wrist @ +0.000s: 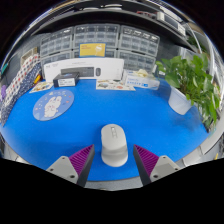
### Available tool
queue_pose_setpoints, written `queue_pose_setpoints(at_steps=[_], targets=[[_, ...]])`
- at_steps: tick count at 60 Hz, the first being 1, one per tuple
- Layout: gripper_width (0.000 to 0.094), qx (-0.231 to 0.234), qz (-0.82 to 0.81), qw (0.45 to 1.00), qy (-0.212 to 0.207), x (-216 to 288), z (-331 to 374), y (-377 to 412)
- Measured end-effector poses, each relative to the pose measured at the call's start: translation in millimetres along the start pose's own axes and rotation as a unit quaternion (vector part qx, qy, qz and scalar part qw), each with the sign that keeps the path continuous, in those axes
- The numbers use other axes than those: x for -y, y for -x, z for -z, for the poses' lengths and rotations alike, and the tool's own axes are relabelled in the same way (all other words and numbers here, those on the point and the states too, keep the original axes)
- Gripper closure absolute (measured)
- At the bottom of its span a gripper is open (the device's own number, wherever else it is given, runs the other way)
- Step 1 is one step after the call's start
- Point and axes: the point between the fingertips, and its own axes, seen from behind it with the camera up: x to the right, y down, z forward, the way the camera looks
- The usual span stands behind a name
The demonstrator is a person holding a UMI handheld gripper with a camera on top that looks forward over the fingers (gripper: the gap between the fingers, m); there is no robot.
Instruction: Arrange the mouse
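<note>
One white, oval plastic mouse lies on the blue table mat, standing between the two purple-padded fingers of the gripper, which is spread wide with a gap at either side of the mouse and grips nothing. Beyond it lie one round pale disc, one white keyboard box whose lettering is too small to read, one green potted plant and grey drawer cabinets behind.

A blue table mat fills the middle; a round disc lies left, a potted plant right, storage drawers at top.
</note>
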Motion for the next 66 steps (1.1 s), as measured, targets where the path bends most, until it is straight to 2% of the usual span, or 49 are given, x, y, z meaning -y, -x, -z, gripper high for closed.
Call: queue_pose_setpoints(at_steps=[11, 12, 16, 24, 25, 26, 27, 28, 31, 32, 33, 43, 48, 57, 61, 66], targets=[[0.0234, 0.029, -0.012, 0.999, 0.015, 10.0, -29.9, 2.2], [0.032, 0.035, -0.021, 0.999, 0.014, 11.2, -31.4, 4.4], [0.0406, 0.045, -0.033, 0.998, 0.02, 10.4, -32.7, 5.6], [0.0484, 0.043, -0.017, 0.999, 0.02, 10.9, -32.3, 5.3], [0.0425, 0.043, -0.014, 0.999, 0.02, 10.7, -32.6, 5.3], [0.0513, 0.042, -0.012, 0.999, 0.019, 11.0, -32.9, 5.1], [0.0452, 0.04, -0.01, 0.999, 0.021, 10.2, -32.8, 5.0], [0.054, 0.039, -0.008, 0.999, 0.02, 10.4, -32.8, 5.0], [0.0568, 0.037, -0.012, 0.999, 0.026, 9.4, -33.0, 4.9], [0.0527, 0.037, -0.013, 0.999, 0.03, 8.7, -32.7, 5.1], [0.0599, 0.035, -0.013, 0.999, 0.031, 9.4, -32.9, 5.0], [0.0599, 0.018, -0.026, 0.998, 0.062, 17.7, -25.5, 3.2], [0.06, -0.014, -0.037, 0.999, 0.034, 60.6, -13.6, -7.3], [0.0597, -0.05, -0.055, 0.996, -0.052, 176.3, 21.5, -6.7], [0.0597, -0.052, -0.058, 0.993, -0.088, 229.4, 35.1, 10.9], [0.0595, -0.033, -0.056, 0.991, -0.121, 280.7, 47.4, 47.6]])
